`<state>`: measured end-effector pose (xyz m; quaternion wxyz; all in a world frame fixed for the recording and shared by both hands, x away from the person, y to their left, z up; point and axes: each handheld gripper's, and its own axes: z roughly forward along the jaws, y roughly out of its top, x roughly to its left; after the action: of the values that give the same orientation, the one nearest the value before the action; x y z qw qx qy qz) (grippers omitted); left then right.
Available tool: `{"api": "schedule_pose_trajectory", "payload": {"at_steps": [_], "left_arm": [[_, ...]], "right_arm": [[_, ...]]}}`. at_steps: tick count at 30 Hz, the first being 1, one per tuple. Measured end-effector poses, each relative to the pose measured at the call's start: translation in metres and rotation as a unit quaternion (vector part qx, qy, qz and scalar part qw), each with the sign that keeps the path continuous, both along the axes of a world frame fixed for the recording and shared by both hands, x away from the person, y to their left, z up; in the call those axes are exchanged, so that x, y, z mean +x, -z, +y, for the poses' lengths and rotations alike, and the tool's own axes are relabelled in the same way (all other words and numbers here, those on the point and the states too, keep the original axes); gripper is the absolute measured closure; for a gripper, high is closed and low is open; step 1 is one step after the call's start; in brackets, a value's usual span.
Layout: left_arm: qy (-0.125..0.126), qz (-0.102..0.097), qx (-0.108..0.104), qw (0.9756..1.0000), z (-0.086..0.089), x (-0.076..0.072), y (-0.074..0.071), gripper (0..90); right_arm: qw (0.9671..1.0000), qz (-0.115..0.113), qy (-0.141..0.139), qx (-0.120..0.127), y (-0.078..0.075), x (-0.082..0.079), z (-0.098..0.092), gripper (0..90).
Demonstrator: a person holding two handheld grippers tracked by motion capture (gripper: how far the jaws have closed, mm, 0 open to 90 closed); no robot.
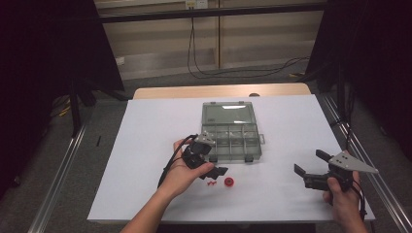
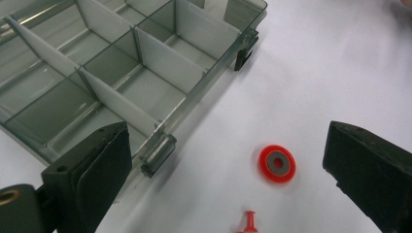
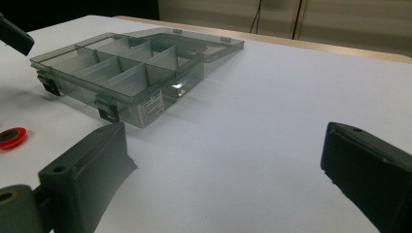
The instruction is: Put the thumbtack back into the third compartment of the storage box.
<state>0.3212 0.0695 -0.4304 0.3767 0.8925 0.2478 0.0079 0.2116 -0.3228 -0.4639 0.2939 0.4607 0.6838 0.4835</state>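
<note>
A clear grey compartment box (image 1: 234,158) lies mid-table with its lid (image 1: 228,112) folded open behind it; its compartments look empty. In front of it on the white sheet lie a red wheel (image 1: 229,182) and a small red pin (image 1: 211,184). My left gripper (image 1: 212,162) hovers open at the box's front left corner. In the left gripper view one jaw hangs over the box's front wall (image 2: 194,97), the other to the right of the wheel (image 2: 276,163), with the pin (image 2: 248,222) below. My right gripper (image 1: 311,161) stands open and empty at the right, facing the box (image 3: 131,94).
The white sheet (image 1: 145,145) covers the table, with wooden tabletop showing at its far edge. Metal rails run along both sides of the table. Cables trail on the floor behind. The wheel (image 3: 10,137) sits at the left edge of the right gripper view.
</note>
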Motion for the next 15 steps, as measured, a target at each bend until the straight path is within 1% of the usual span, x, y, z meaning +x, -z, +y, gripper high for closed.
{"api": "schedule_pose_trajectory", "payload": {"at_steps": [2,5,6,7,10,12,13,15], "left_arm": [[0.001,0.0,0.002,1.0,0.002,-0.002,0.001,3.7],[-0.001,0.002,-0.001,1.0,0.005,-0.005,0.003,4.2],[0.005,0.001,0.004,1.0,0.006,-0.005,0.003,4.6],[0.004,0.002,0.003,1.0,0.007,-0.006,0.003,5.0],[0.004,0.004,0.0,1.0,0.009,-0.009,0.005,7.3],[0.009,0.003,0.005,0.9999,0.011,-0.01,0.006,8.2],[0.007,0.005,0.004,1.0,0.011,-0.011,0.006,9.3],[0.013,0.005,0.007,0.9999,0.013,-0.013,0.007,11.8]], "right_arm": [[1.0,0.0,-0.002,0.0,0.0,0.0,0.0,2.9],[1.0,0.0,-0.001,-0.001,0.0,0.0,0.0,3.0],[1.0,0.001,0.001,0.0,0.0,0.0,0.0,3.0],[1.0,0.002,0.001,0.0,0.0,0.0,0.0,3.1],[1.0,0.0,0.001,-0.002,0.0,0.0,0.0,3.1],[1.0,0.0,0.001,-0.002,0.0,0.0,0.0,3.1],[1.0,0.0,0.001,-0.002,0.0,0.0,0.0,3.1],[1.0,0.0,0.001,-0.003,0.0,0.0,0.0,3.1]]}}
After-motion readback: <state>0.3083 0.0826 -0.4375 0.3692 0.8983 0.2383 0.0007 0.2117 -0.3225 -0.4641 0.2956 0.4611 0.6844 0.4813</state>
